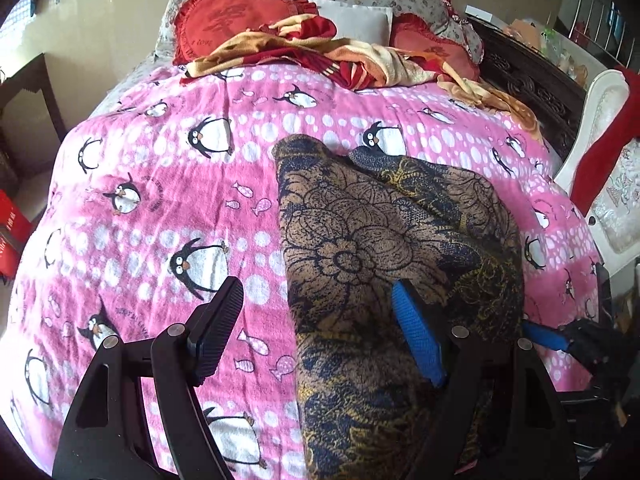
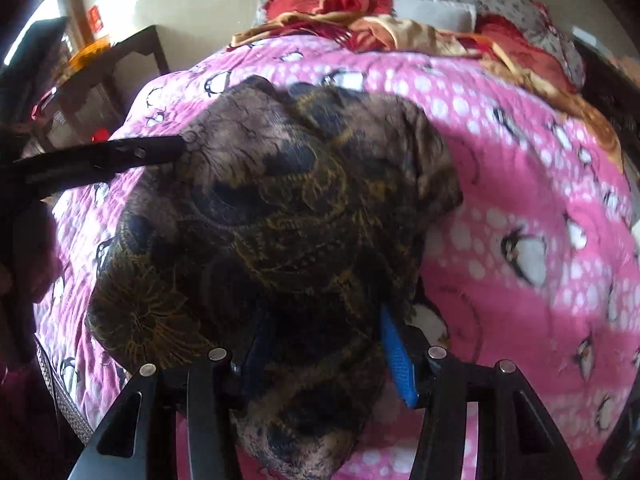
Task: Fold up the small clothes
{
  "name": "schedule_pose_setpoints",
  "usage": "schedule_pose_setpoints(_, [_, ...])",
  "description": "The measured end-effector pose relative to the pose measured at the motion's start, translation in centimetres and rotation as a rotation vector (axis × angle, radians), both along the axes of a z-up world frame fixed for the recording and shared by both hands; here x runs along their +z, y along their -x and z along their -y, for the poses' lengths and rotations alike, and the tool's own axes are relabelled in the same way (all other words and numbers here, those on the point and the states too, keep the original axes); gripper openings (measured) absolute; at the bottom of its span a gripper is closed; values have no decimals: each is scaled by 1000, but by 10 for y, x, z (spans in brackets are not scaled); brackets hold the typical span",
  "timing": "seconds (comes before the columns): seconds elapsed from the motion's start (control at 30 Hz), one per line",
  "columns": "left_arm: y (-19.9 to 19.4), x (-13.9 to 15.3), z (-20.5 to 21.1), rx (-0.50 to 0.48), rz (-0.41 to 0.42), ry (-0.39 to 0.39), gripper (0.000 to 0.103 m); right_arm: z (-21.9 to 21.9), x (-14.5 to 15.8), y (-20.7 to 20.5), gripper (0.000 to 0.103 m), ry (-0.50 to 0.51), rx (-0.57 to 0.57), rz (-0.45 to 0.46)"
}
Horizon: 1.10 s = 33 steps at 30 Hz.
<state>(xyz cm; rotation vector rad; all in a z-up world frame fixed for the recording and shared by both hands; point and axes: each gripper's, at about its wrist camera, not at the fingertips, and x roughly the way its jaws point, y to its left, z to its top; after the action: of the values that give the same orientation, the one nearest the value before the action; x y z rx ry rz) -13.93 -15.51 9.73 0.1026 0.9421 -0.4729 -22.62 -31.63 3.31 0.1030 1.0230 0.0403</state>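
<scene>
A brown garment with a dark blue and yellow flower print (image 1: 384, 264) lies folded lengthwise on the pink penguin blanket (image 1: 160, 208). My left gripper (image 1: 320, 316) is open over the garment's left edge, one finger on the blanket, the blue-padded one on the cloth. In the right wrist view the garment (image 2: 280, 208) is bunched and lifted close to the camera. My right gripper (image 2: 324, 344) has its jaws apart with cloth draped between them; it is not clear whether they clamp it. The left gripper's finger (image 2: 112, 156) touches the garment's left side.
Red heart pillows (image 1: 224, 28) and a crumpled red and cream blanket (image 1: 320, 52) lie at the head of the bed. A dark carved headboard (image 1: 532, 84) and a white chair (image 1: 600, 160) stand at the right. A dark table (image 2: 116, 64) stands left of the bed.
</scene>
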Motion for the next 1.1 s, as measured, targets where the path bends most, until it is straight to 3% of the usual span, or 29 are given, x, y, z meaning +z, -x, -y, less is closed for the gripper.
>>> schedule_pose_setpoints(0.2, [20,23,-7,4,75,-5,78,-1,28,11,51,-7,-45,46])
schedule_pose_setpoints(0.33, [34,42,-13,19,136,0,78,-4,65,17,72,16,-142,145])
schedule_pose_setpoints(0.5, [53,61,-20,17,200,-6,78,-15,91,17,80,44,-231,211])
schedule_pose_setpoints(0.7, [63,71,-30,22,202,20,78,-28,101,18,88,70,-257,222])
schedule_pose_setpoints(1.1, [73,73,-35,22,206,37,78,-31,103,21,88,72,-300,225])
